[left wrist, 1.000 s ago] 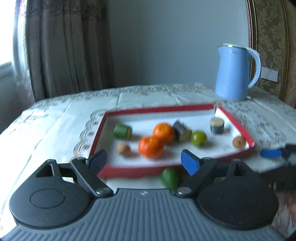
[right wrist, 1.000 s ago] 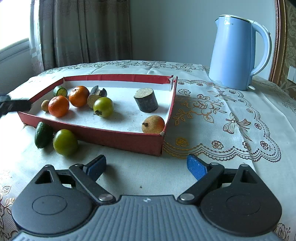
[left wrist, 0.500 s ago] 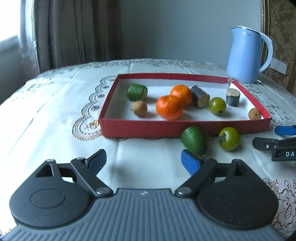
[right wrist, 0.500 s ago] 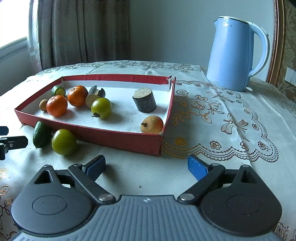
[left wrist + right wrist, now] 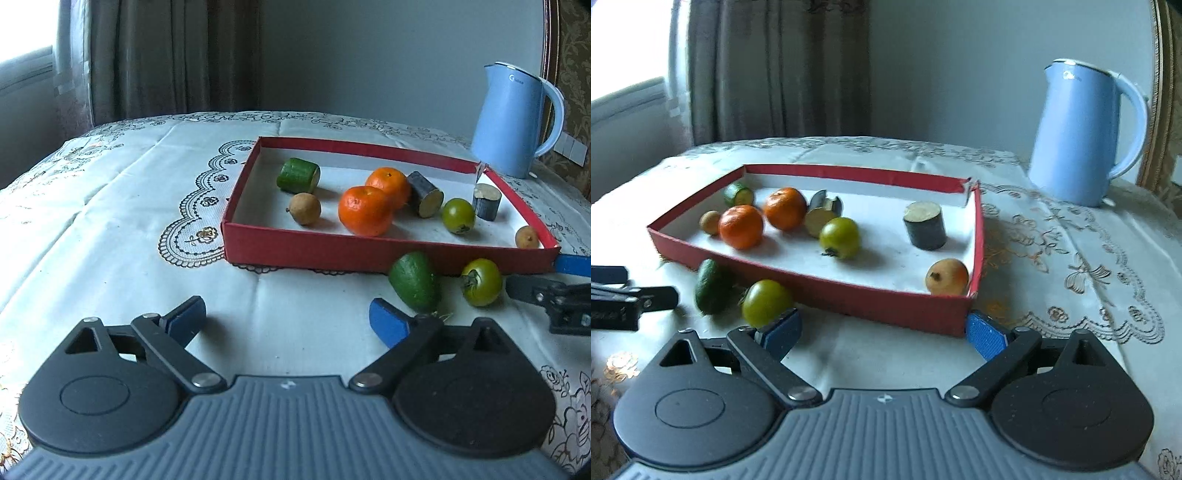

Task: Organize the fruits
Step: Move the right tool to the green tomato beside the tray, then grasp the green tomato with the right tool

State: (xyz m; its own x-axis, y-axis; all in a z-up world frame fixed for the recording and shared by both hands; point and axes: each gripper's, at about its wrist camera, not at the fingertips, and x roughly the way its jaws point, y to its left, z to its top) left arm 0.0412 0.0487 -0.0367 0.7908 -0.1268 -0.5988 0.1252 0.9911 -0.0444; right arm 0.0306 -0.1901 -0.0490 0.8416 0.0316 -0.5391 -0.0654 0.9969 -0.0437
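- Apparently the step in hand is gathering the two fruits left outside the red tray (image 5: 388, 251): a green avocado (image 5: 415, 280) and a green tomato (image 5: 482, 282) lie on the worktop (image 5: 110, 221) just beside its near wall.
- Both grippers are empty with fingers spread wide: the left gripper (image 5: 286, 319) has its right pad close to the avocado, and the right gripper (image 5: 882, 332) has its left pad at the tomato.
- Next, I judge, each must centre on its fruit, close gently, and lift over the wall into the tray, beside the oranges (image 5: 365, 216).
- Compared with half a second ago, the right gripper has moved in close to the tray and tomato; the left sits slightly nearer the avocado.
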